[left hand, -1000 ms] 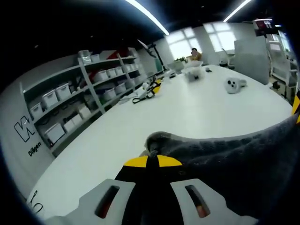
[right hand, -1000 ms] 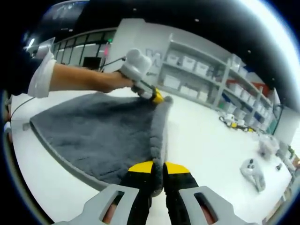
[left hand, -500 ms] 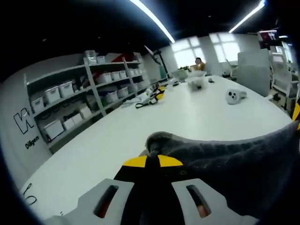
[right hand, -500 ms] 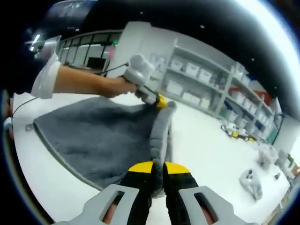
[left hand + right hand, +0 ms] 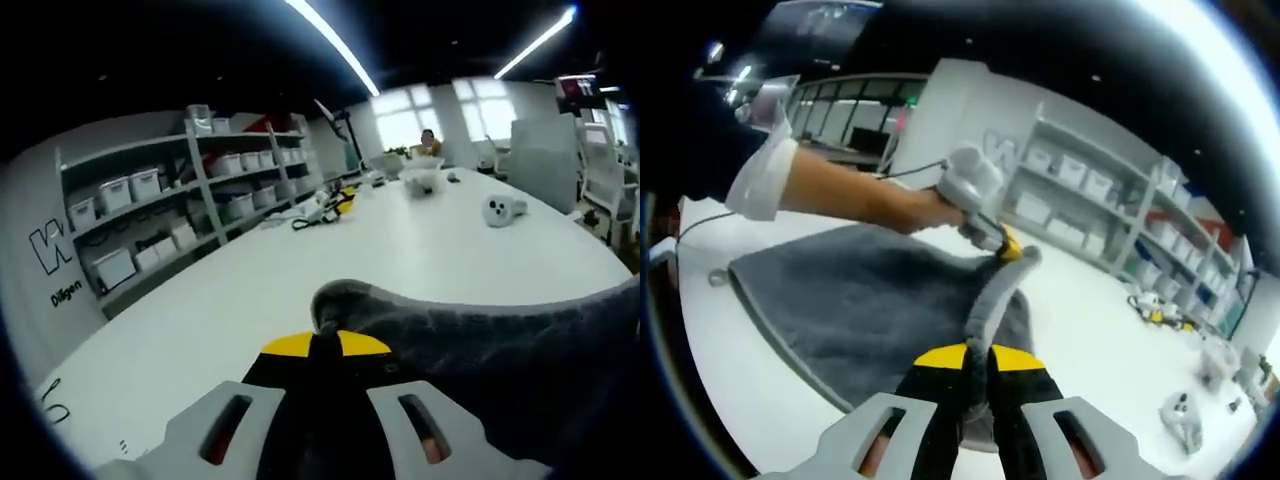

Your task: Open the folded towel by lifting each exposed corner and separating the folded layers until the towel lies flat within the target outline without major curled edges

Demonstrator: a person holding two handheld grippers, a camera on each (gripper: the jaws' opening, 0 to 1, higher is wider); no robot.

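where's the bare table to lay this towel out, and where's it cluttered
Bare white table runs from the towel edge out toward the shelving side and ahead of the left gripper. The far end is crowded: a cable bundle, a white device and other small items.

Towel (image 5: 865, 305): uniform dark grey pile, no pattern. Left tool (image 5: 324, 345) and right tool (image 5: 978, 357): black jaws with yellow tips on light grey bodies. Counter (image 5: 380, 240): plain white. Shelving (image 5: 150, 215): light grey, holding white bins. Sleeve (image 5: 765, 175): white.
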